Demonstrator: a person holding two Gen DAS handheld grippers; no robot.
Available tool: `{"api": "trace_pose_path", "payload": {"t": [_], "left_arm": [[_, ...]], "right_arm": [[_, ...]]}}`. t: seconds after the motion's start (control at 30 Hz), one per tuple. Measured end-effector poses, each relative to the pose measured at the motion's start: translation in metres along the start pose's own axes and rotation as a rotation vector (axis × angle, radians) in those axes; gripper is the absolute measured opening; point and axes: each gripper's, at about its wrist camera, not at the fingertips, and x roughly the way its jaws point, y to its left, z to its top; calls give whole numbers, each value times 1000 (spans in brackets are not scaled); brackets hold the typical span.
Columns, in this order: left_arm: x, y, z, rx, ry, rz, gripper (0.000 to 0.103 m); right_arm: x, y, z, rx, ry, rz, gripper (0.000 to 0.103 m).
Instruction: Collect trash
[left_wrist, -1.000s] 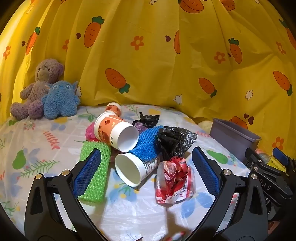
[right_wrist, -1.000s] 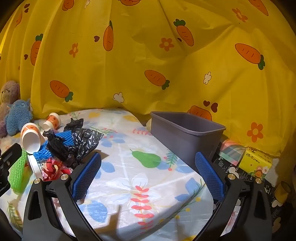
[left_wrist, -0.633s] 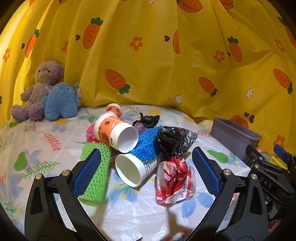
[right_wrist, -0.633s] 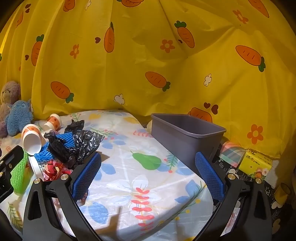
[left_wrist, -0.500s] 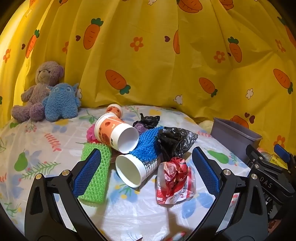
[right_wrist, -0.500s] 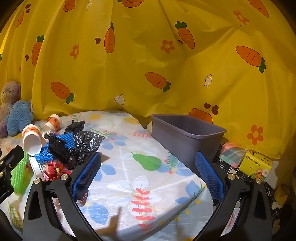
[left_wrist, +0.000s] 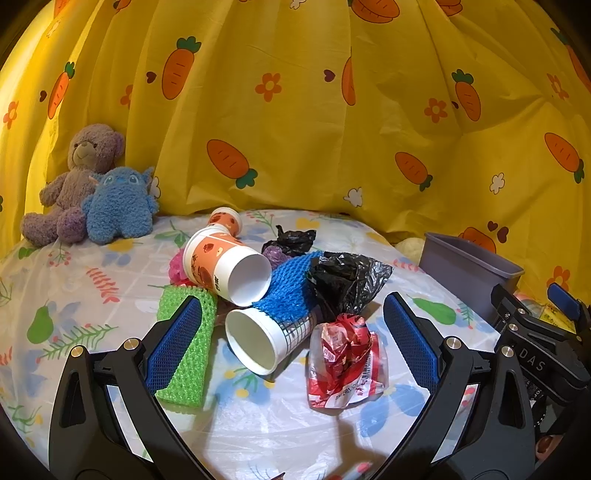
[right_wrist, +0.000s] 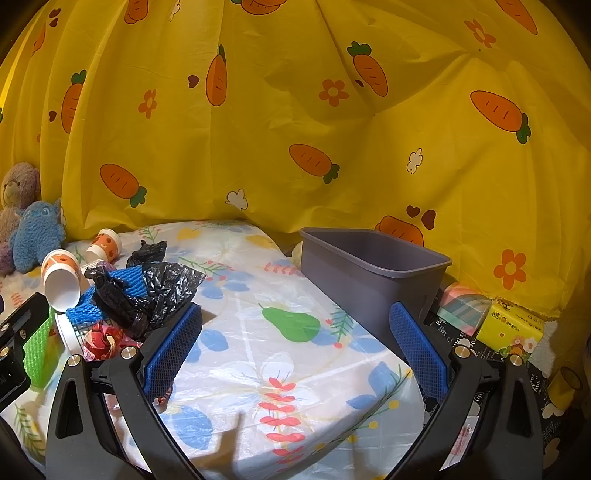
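My left tool (left_wrist: 291, 343) hangs wide open over the worktop (left_wrist: 110, 266) with nothing between its pads, and the trash pile sits right ahead of it, toward the middle of the worktop. A white paper cup (left_wrist: 258, 339) lies on its side with its mouth facing me, touching a crumpled red wrapper (left_wrist: 345, 363) on its right. An orange printed cup (left_wrist: 225, 267) lies tipped over above it, resting against a blue mesh sleeve (left_wrist: 291, 288) and a black plastic bag (left_wrist: 347, 277). A green mesh sleeve (left_wrist: 186, 354) lies just behind the left pad. My right tool (right_wrist: 295, 350) is also spread wide and holds nothing; it hovers above the worktop's right edge, with the grey bin (right_wrist: 369, 273) standing just beyond that edge. Two plush toys (left_wrist: 92, 195) sit at the far left corner.
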Motion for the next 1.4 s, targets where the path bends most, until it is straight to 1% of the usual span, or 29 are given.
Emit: {"api": "trace_pose_path", "payload": {"t": [1.4], "left_arm": [[5,-9,-4,14,3,-3,97]], "right_arm": [[3,-8,-2,5,1,-2,98]]}}
